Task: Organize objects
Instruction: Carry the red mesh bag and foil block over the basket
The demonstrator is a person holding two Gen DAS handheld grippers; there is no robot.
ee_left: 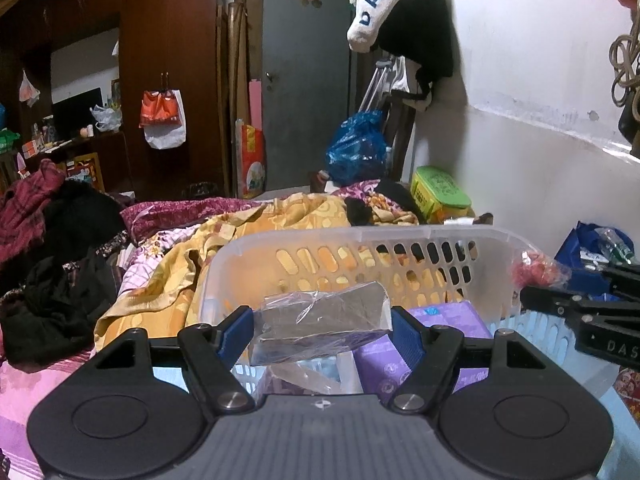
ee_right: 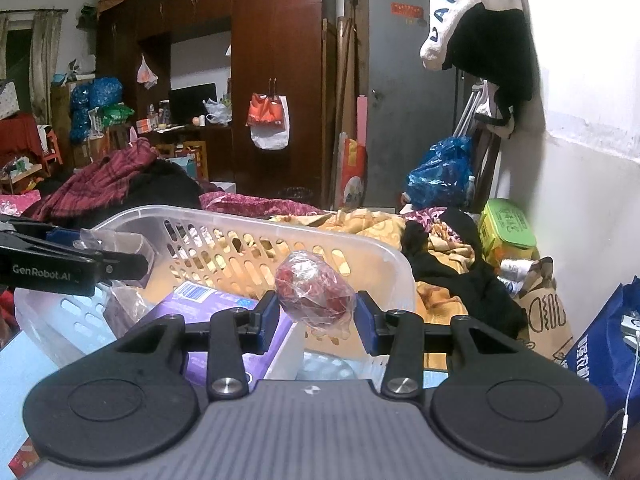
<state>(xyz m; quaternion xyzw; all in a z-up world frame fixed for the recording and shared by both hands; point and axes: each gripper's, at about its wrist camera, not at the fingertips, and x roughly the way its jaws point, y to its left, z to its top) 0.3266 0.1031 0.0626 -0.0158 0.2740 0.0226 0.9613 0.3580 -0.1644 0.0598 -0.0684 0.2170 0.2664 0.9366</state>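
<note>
My left gripper is shut on a dark box in clear wrap and holds it over a translucent white basket. My right gripper is shut on a red bundle in clear plastic above the same basket. A purple pack lies in the basket; it also shows in the right wrist view. The left gripper shows at the left of the right wrist view, and the right gripper's arm with the red bundle at the right of the left wrist view.
The basket sits on a bed among yellow and pink bedding and dark clothes. A green-lidded box, a paper bag and a blue bag stand by the white wall. A wardrobe and grey door are beyond.
</note>
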